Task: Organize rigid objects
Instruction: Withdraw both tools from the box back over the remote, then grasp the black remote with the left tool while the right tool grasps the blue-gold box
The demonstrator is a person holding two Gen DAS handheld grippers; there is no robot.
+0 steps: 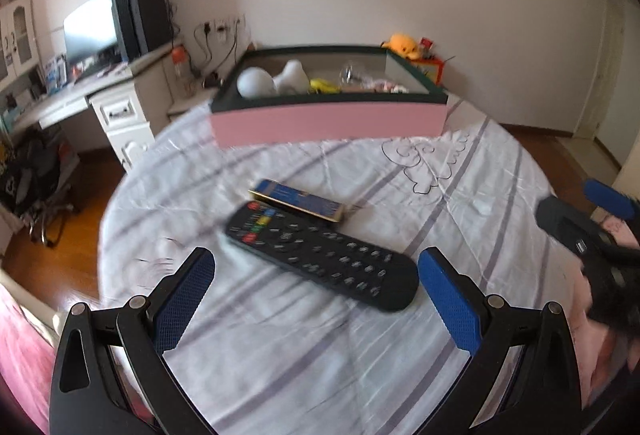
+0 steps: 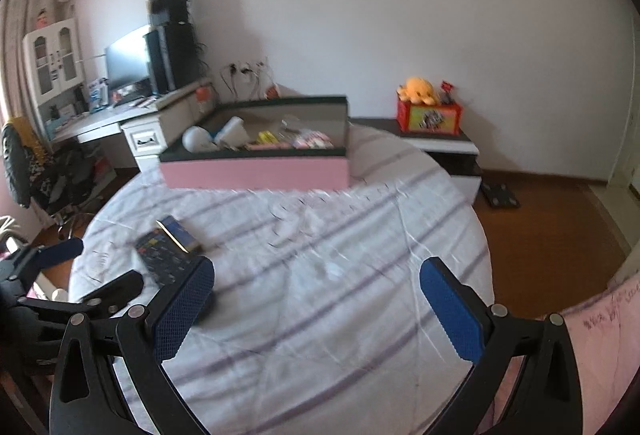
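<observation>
Remote [image 1: 320,255] lies just ahead of the wide-open, empty left claw [image 1: 316,293], phone [image 1: 298,199] touching its far edge; straddle its narrow width. Right claw [image 2: 316,295] gapes empty.

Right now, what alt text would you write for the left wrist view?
An open left tool hovers over a black remote control lying on a striped bedsheet, with a small blue box touching the remote's far end. Beyond them stands a pink-sided box holding assorted items, and the right tool shows at the right edge.
</observation>
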